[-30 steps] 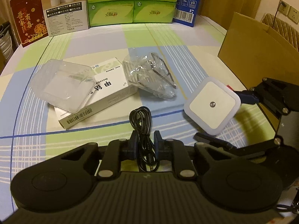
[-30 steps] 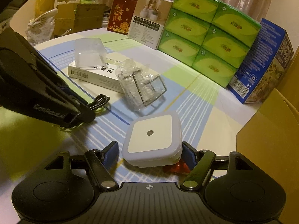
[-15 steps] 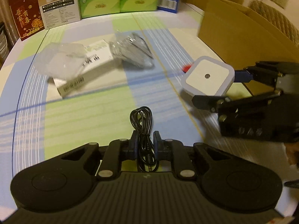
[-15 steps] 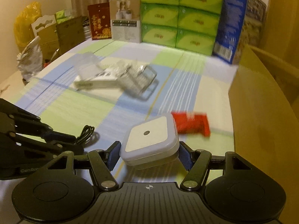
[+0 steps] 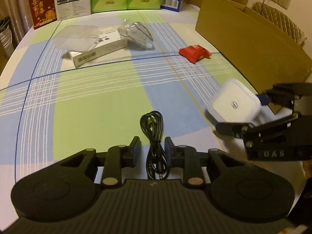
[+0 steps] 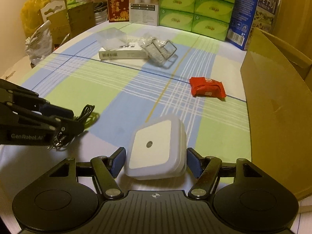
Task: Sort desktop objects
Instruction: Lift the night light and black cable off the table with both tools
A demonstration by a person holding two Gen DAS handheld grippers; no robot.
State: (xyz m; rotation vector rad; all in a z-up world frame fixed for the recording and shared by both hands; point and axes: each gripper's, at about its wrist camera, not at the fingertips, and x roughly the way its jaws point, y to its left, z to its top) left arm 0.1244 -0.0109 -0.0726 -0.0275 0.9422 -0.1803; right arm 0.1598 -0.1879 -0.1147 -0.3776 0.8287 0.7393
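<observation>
Across both views spreads a table [image 5: 93,89] under a cloth checked in green, blue and white. Along its right side stands a large open cardboard box [image 5: 251,39], its brown wall close to the right gripper [image 6: 155,160]. At the far edge is a row of green tissue boxes [image 6: 195,9], a blue carton [image 6: 243,13], a white product box [image 6: 144,5] and a red printed packet [image 6: 117,5]. Only the right wrist view shows the clutter beyond the table's far left: a yellow bag [image 6: 31,9] and a crumpled plastic bag [image 6: 39,42].

In the middle distance lies a flat white box [image 5: 99,48] with a clear plastic lid [image 5: 78,37] resting on it, and just right of it a crinkled clear bag holding a wire rack [image 6: 159,48]. Nearer and further right sits a small red snack packet [image 6: 206,89].

The right gripper holds a square white night light [image 6: 156,148], tilted, above the table; its jaws are opening slightly, the blue pads at the light's two sides. The left wrist view shows the same light from the side, blurred.

The left gripper [image 5: 152,150] has a coiled black cable [image 5: 154,136] between its jaws, which are opening; the right pad touches the cable and a gap shows on the left.
</observation>
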